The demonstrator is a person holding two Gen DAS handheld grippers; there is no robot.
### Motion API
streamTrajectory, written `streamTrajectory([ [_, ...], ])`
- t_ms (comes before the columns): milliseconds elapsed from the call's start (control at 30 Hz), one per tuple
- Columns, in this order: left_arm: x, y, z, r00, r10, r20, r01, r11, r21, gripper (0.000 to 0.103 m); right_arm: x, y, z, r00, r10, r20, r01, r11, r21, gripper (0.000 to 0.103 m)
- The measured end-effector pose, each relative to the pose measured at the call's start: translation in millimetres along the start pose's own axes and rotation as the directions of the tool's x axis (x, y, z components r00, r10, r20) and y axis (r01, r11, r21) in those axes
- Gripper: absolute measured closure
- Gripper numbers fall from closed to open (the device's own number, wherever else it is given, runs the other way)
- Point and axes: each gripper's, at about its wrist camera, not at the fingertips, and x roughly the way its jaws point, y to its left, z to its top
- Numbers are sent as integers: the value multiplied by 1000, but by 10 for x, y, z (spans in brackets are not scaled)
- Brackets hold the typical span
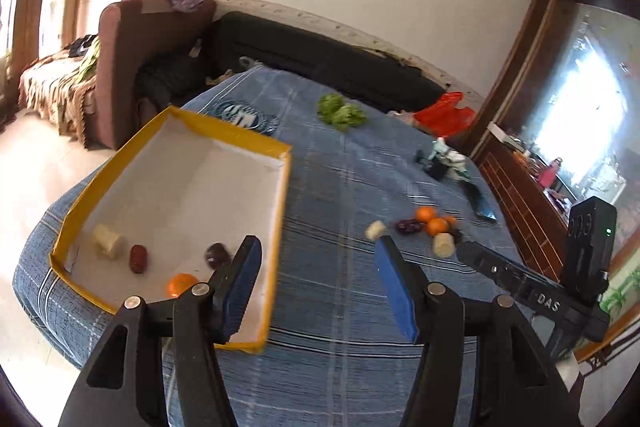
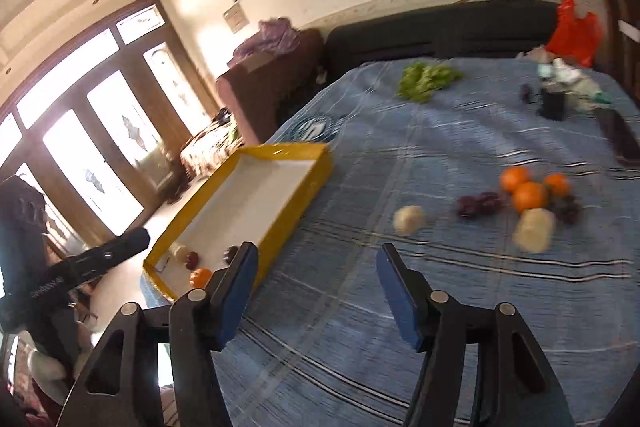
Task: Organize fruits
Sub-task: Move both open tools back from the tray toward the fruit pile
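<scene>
Both wrist views angled down — shared blue bedspread (image 1: 340, 187), close.

Left gripper (image 1: 316, 259) and right gripper (image 2: 316, 263) both point downward at a slant, jaws apart, blue pads facing, nothing between them.

surface: bed (image 1: 328, 187) (blue plaid sheet) | on it: yellow tray (image 1: 276, 147), loose fruit (image 2: 528, 197), greens (image 2: 424, 79)

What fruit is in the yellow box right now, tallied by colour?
Inside the yellow box:
pale piece: 1
red fruit: 1
dark purple fruit: 1
orange fruit: 1
Total: 4
</scene>
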Motion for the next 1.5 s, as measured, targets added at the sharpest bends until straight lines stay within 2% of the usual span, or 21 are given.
streamTrajectory([
  [100,-186,-240,48,999,-47,24,46,999,17,41,-401,-244,86,996,-72,52,72,997,-5,36],
  [233,-496,-465,221,993,-102,66,100,994,32,39,-1069,-564,283,979,-150,139,145,988,45,36],
  [300,-693,-561,323,986,-135,102,131,990,42,37,-1459,-671,432,965,-178,193,169,983,67,36],
  [367,-854,-627,379,981,-135,140,128,990,63,31,-1766,-712,574,947,-209,245,196,978,77,36],
  [567,-1047,-639,519,977,-125,174,117,992,54,26,-2686,-596,1116,867,-288,407,279,957,82,30],
  [600,-1046,-626,533,976,-125,176,119,992,46,24,-2771,-574,1154,857,-295,422,289,954,81,25],
  [633,-1036,-607,537,975,-131,178,126,991,38,23,-2850,-543,1208,851,-297,434,292,953,81,22],
  [700,-982,-575,527,973,-141,182,139,990,23,20,-2869,-504,1233,857,-279,433,270,959,84,18],
  [867,-593,-563,467,984,-158,79,162,986,-35,20,-2438,-532,996,896,-252,366,241,968,76,18],
  [967,-368,-587,427,988,-150,35,151,988,-35,20,-1980,-682,844,937,-210,278,190,977,97,18],
  [1067,-84,-585,393,992,-127,-12,127,992,-21,20,-1455,-829,726,963,-175,205,152,981,123,18],
  [1233,409,-510,356,991,-103,-88,102,995,-15,20,-694,-1054,489,974,-199,108,188,977,103,22],
  [1300,596,-494,339,990,-86,-109,87,996,9,20,-386,-1121,384,962,-266,56,262,962,80,24],
  [1400,953,-468,302,987,-54,-149,59,998,32,20,62,-1270,255,944,-325,-58,329,942,62,29],
  [1500,1390,-446,245,974,-52,-219,56,998,10,20,313,-1417,182,924,-359,-131,370,926,74,31],
])
